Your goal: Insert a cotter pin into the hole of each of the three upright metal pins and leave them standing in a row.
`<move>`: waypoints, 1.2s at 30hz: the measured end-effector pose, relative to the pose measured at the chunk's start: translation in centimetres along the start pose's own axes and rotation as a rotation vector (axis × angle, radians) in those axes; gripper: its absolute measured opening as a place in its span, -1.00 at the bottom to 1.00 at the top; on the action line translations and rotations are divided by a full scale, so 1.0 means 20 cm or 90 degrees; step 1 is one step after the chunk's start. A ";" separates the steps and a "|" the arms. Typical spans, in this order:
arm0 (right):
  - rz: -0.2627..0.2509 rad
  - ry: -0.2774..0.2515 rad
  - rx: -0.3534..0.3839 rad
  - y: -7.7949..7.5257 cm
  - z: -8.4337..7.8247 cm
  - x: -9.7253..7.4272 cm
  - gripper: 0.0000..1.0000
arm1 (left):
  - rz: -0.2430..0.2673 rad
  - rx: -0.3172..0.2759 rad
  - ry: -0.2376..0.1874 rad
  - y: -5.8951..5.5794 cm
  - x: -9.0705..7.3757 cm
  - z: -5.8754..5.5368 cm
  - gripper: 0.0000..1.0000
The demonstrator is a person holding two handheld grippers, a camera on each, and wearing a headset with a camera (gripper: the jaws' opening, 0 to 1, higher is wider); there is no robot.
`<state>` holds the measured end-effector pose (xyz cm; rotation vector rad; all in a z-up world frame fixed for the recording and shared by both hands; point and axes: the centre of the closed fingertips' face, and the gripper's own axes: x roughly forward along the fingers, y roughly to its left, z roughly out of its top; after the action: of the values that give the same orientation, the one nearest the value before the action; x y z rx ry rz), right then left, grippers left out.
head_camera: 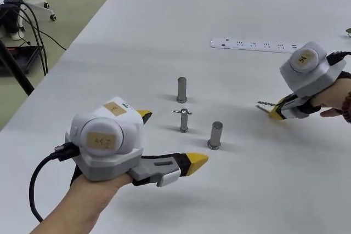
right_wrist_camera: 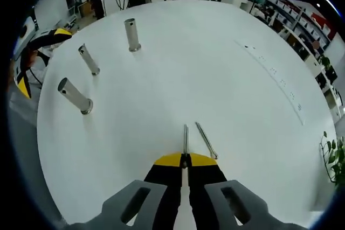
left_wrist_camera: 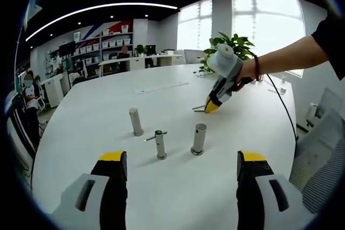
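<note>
1. Cotter pin (right_wrist_camera: 185, 136): it can slip or turn in the grip. The right gripper (right_wrist_camera: 185, 159) holds only its near end, and the rest sticks out free toward 12 o'clock in the right gripper view.
2. I cannot see the holes of the near pin (head_camera: 214, 135) and the far pin (head_camera: 181, 89). If a hole faces another way than the cotter pin comes, the tip probably hits the wall of the pin instead.
3. The pins seem to stand loose on the table (head_camera: 164, 36), so a side push can tip one over. It may then knock the middle pin (head_camera: 184, 120), which already carries a fitted cotter pin (head_camera: 181, 112) across its top.
4. Nothing steadies the pins. The left gripper (head_camera: 171, 138) is at 7 o'clock of the row with its fingers (left_wrist_camera: 114, 187) spread wide, holding nothing and touching no pin.
5. A thin rod (right_wrist_camera: 206, 139) lies just beside the held one, at 1 o'clock of the tips. It is perhaps another cotter pin on the table. I cannot tell if they touch, but it may be dragged along.
6. The right fingers (right_wrist_camera: 170, 179) are pressed together, pinching the cotter pin between the yellow tips. In the head view it is at 3 o'clock of the row, well apart from the pins and low over the table. In the right gripper view the pins lie at 10 to 11 o'clock of the tips.
</note>
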<state>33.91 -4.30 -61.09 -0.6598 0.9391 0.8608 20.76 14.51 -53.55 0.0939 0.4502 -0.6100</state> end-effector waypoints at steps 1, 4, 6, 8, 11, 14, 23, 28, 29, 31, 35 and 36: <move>0.001 -0.001 0.005 -0.01 0.00 0.01 -1.00 | 0.000 0.001 0.000 0.00 0.00 0.00 0.65; 0.001 -0.007 -0.009 -0.01 -0.01 0.00 -1.00 | -0.003 0.002 -0.001 -0.01 0.00 0.00 0.64; -0.003 -0.011 -0.016 0.00 -0.01 -0.01 -1.00 | -0.004 0.003 0.000 -0.01 0.00 0.00 0.63; -0.002 -0.016 -0.018 0.02 0.00 -0.02 -1.00 | -0.005 0.004 0.001 -0.01 0.00 0.00 0.62; 0.002 -0.030 -0.022 0.04 0.02 -0.04 -1.00 | -0.006 0.009 0.003 -0.02 0.00 0.00 0.61; 0.003 -0.048 -0.037 0.07 0.04 -0.07 -1.00 | -0.011 0.014 0.005 -0.04 0.01 0.00 0.60; 0.006 -0.096 -0.076 0.19 0.12 -0.17 -1.00 | -0.028 0.021 0.002 -0.09 0.02 0.01 0.49; 0.010 -0.118 -0.114 0.28 0.16 -0.23 -1.00 | -0.044 0.020 0.003 -0.14 0.03 0.04 0.37; 0.011 -0.121 -0.118 0.29 0.16 -0.24 -1.00 | -0.047 0.020 0.008 -0.14 0.03 0.04 0.32; 0.013 -0.130 -0.128 0.32 0.17 -0.27 -1.00 | -0.049 0.015 0.016 -0.15 0.04 0.04 0.24; 0.017 -0.145 -0.161 0.39 0.19 -0.31 -1.00 | -0.055 0.014 0.019 -0.17 0.05 0.05 0.17; 0.019 -0.150 -0.169 0.40 0.19 -0.32 -1.00 | -0.058 0.014 0.020 -0.18 0.05 0.05 0.15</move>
<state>26.54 0.72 -54.62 -0.7534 0.6302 1.0759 19.80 10.91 -52.89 0.1036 0.4800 -0.7037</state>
